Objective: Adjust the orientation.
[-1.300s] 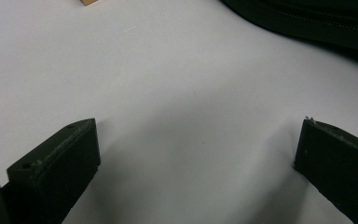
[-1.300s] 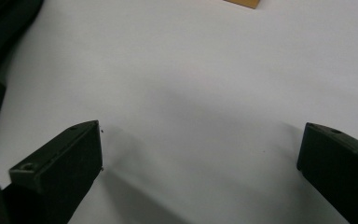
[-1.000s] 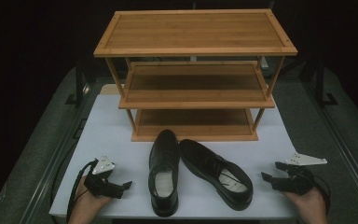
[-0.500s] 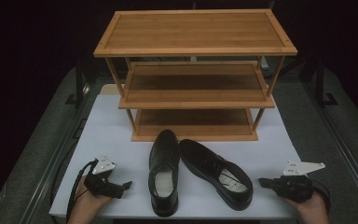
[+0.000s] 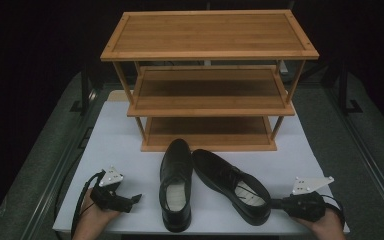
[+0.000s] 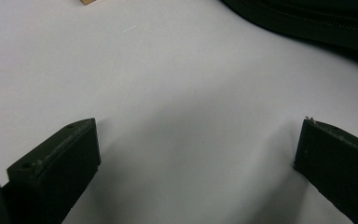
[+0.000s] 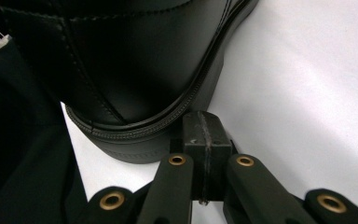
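Two black dress shoes [image 5: 176, 190] lie before the bamboo shoe rack [image 5: 207, 80], likely awaiting shelving. The right gripper [image 7: 201, 133], jaws pressed together and empty, touches the right shoe's heel [image 7: 135, 93], probably to nudge it; the left gripper [image 6: 191, 158] rests wide open, empty, on the white tabletop [image 6: 168, 93].

The left hand [image 5: 96, 212] rests at the near left of the table, holding the left gripper [image 5: 132, 199] low and level, pointing right, its jaws standing wide apart with nothing between them. The right hand [image 5: 320, 224] sits at the near right, holding the right gripper [image 5: 274, 203] level and pointing left; its jaws have just closed and are pressed flat together, pinching nothing.
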